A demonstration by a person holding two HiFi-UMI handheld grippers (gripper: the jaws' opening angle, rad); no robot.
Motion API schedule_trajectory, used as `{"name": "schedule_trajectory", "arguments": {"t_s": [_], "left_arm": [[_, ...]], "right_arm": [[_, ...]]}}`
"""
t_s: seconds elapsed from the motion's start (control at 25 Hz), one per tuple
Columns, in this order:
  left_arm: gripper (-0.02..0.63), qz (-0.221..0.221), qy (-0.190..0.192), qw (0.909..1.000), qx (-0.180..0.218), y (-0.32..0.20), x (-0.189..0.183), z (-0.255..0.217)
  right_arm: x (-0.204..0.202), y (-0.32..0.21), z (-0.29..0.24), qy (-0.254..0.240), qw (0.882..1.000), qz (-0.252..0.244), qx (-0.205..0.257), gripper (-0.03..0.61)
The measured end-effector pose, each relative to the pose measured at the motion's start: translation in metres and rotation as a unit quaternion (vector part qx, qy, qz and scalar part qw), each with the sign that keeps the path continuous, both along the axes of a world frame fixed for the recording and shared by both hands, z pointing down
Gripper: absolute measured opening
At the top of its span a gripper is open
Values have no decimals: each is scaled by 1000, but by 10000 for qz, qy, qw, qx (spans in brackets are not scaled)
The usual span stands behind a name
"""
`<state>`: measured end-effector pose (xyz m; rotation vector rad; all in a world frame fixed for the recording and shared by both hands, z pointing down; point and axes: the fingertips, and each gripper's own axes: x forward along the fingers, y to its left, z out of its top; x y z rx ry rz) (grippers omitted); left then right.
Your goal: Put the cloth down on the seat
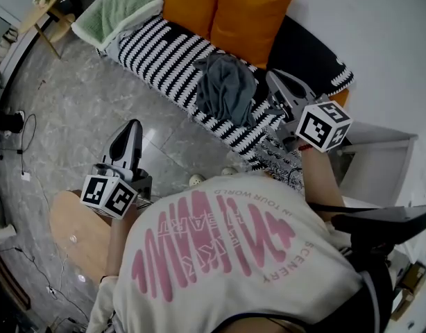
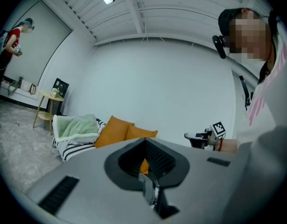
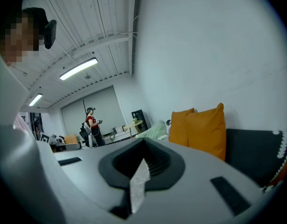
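Okay, I'm looking down over my operator's shoulders. The cloth is grey, crumpled in a heap, and lies on the seat, on its black-and-white striped cover near the front edge. Nothing is gripping it.

The right gripper hangs just beside the cloth, on its right in the head view. Its jaws are together with nothing between them, and its own view shows the same. The left gripper is well apart from the cloth, out over the grey floor. Its jaws are also closed and empty.

The seat carries more than the cloth. Two orange cushions lean against the back, and a green blanket is piled at the far end. Past that end stands a small side table.

Now the writing. The shirt has pink print that sits upside down from my angle. I make out "WORLD" and "SCENERY". The big letters in the middle may say "HEART", but I can't read them for sure. Each gripper's cube has black-and-white square markers and no lettering.

Both gripper views catch a second person in a red top, far off across the room.
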<state>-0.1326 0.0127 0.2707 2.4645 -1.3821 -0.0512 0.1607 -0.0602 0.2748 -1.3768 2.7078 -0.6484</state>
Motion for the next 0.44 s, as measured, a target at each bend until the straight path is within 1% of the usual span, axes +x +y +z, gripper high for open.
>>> {"name": "schedule_trajectory", "arguments": {"t_s": [0.44], "left_arm": [[8,33,11,10000,-11,-4,0,1]], "right_arm": [[2,-2,0,-3,10000,61,-19,11]]}}
